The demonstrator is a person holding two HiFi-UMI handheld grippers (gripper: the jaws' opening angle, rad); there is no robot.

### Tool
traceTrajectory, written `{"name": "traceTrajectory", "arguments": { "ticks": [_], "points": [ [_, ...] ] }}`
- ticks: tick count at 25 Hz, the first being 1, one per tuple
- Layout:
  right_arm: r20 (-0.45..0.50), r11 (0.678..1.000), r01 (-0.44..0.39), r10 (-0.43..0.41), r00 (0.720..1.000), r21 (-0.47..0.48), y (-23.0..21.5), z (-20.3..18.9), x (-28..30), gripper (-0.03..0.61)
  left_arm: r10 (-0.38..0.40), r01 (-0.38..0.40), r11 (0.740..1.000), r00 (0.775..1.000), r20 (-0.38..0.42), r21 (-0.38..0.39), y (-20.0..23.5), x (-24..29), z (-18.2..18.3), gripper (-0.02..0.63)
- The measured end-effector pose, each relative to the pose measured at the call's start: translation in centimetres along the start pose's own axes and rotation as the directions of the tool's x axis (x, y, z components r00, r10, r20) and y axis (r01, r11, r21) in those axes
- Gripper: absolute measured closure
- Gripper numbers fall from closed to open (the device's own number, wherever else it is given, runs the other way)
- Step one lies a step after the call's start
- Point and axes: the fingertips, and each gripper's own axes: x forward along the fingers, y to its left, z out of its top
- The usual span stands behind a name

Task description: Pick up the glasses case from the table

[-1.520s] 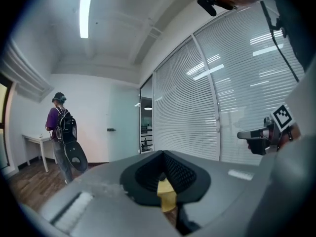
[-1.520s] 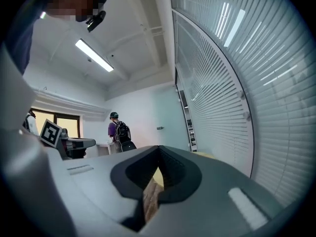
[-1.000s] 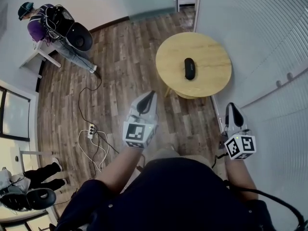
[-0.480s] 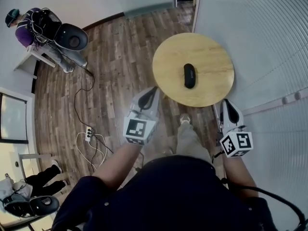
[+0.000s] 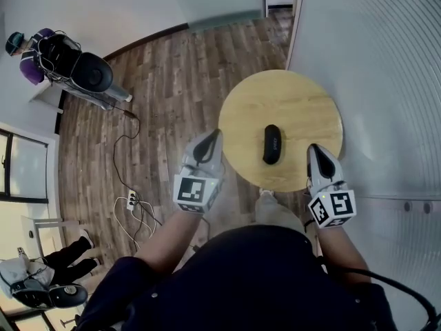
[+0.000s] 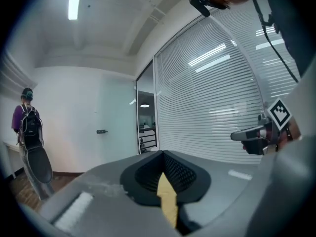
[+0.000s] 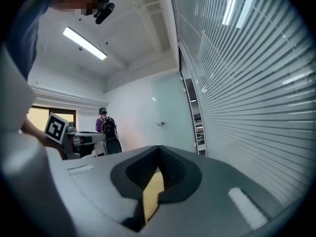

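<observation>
A black oval glasses case [image 5: 271, 144] lies near the middle of a round wooden table [image 5: 289, 95], seen in the head view. My left gripper [image 5: 216, 134] is shut and empty, with its tip just off the table's left edge. My right gripper [image 5: 314, 148] is also shut and empty, and it hangs over the table's near right edge, to the right of the case. Neither touches the case. In the left gripper view the jaws [image 6: 163, 154] meet, and the same holds in the right gripper view [image 7: 159, 147]. The case shows in neither of these views.
A wall of white blinds [image 5: 386, 81] runs close along the table's right side. On the wood floor at left lie a power strip and cables [image 5: 131, 202]. A person with a backpack [image 5: 34, 47] stands at the far left by a dark seat [image 5: 93, 73].
The table and case have drawn nearer in the head view. Both grippers moved up to the table. The right one now reaches over its near edge. Both stayed shut.
</observation>
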Motion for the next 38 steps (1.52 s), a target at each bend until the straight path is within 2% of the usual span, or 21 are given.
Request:
{"name": "traceTrajectory", "arguments": {
  "ticks": [6, 11, 16, 21, 27, 32, 36, 38],
  "points": [
    [-0.053, 0.999, -0.031, 0.032, 0.998, 0.021, -5.6, -0.1, 5.2, 0.569, 0.057, -0.058, 0.998, 0.997, -0.053, -0.017, 0.4, 7.2, -0.1, 0.609],
    [-0.114, 0.998, -0.060, 0.062, 0.992, 0.027, -5.8, -1.2, 9.1, 0.569, 0.066, -0.067, 0.998, 0.993, -0.093, -0.006, 1.3, 10.7, 0.8, 0.609],
    [-0.118, 0.999, -0.037, 0.040, 0.992, 0.027, -6.0, -3.7, 10.9, 0.571, 0.013, -0.012, 1.000, 0.992, -0.129, 0.008, 0.0, 12.3, -2.1, 0.609],
    [-0.178, 1.000, -0.014, 0.012, 0.984, -0.010, -5.9, -7.5, 13.2, 0.569, -0.037, 0.033, 0.999, 0.987, -0.159, -0.029, 0.0, 14.3, -6.4, 0.609],
    [-0.262, 0.999, 0.026, -0.019, 0.965, 0.023, -5.8, -12.8, 15.6, 0.569, -0.092, 0.083, 0.995, 0.983, -0.160, -0.061, 0.0, 17.4, -9.9, 0.609],
    [-0.317, 0.999, 0.047, -0.036, 0.948, 0.027, -5.4, -17.5, 16.6, 0.569, -0.179, 0.179, 0.984, 0.963, -0.200, -0.017, -1.1, 18.5, -13.8, 0.609],
    [-0.391, 0.995, 0.099, -0.090, 0.916, 0.003, -6.2, -21.2, 16.8, 0.566, -0.211, 0.214, 0.977, 0.952, -0.220, -0.010, -1.2, 20.1, -16.1, 0.609],
    [-0.430, 0.994, 0.111, -0.099, 0.897, 0.002, -6.1, -23.4, 17.0, 0.453, -0.227, 0.234, 0.972, 0.948, -0.222, 0.009, -1.3, 20.5, -17.2, 0.609]
  ]
}}
